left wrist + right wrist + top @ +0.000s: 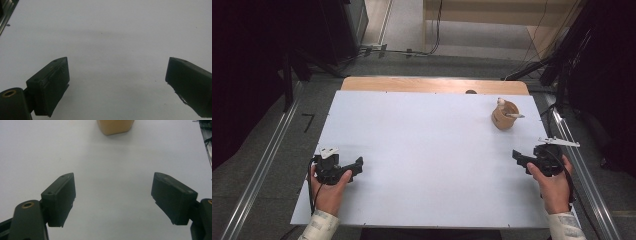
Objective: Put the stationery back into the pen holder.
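Surveying from the high view, we list a white surface [427, 160] with a strip of pale wood along its far edge at 12 o'clock. Grey carpeted floor [267, 130] surrounds it, metal rails [259, 170] run down both sides, and dark curtains [242, 60] close off 9 and 3 o'clock. Cables [412, 50] lie on the floor beyond the surface, before a light wooden unit at 12 to 1 o'clock.

Hard to make out: a small dark spot on the wooden strip near 12 o'clock, which we cannot identify. In the right gripper view the cup [115, 126] is cut off by the top edge, showing us its base alone.

One tan, wood-coloured cup [504, 116] stands at 1 o'clock on the surface, near the far right corner. A pale stick-like item [513, 115] leans out over its rim toward 3 o'clock; a small whitish item at the rim we cannot name.

Left tongs [354, 166] sit at 8 o'clock, held in the left hand [329, 192]; in the left gripper view [117, 75] the jaws stand spread wide over bare white. Right tongs [518, 157] sit at 4 o'clock in the right hand [554, 187], nearer than the cup and apart from it; their own view [113, 195] shows the jaws spread wide, nothing between them.
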Motion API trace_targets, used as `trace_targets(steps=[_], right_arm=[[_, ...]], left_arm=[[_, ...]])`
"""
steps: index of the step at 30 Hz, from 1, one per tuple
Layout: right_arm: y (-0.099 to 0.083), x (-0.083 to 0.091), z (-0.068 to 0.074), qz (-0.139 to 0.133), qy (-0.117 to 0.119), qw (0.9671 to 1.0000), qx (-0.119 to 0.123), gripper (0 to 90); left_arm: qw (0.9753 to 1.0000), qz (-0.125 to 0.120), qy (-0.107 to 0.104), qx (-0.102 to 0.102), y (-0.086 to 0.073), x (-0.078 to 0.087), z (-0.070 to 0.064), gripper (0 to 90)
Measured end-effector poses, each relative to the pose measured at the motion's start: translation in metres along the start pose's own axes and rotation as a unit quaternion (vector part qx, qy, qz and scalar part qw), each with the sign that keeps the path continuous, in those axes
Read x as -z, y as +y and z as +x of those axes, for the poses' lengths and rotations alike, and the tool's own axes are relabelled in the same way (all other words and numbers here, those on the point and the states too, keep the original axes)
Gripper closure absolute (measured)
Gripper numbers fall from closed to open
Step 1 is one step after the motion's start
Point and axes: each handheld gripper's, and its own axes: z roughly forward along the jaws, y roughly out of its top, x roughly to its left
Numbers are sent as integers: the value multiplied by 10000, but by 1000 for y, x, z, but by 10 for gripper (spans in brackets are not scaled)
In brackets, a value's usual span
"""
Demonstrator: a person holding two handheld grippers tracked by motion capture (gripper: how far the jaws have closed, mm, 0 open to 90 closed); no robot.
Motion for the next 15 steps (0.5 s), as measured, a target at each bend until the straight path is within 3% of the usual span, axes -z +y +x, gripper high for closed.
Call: trace_targets(steps=[15], right_arm=[[-24, 13, 1, 62, -19, 10000, 72, 185]], left_arm=[[10000, 36, -3, -14, 0, 0, -1, 56]])
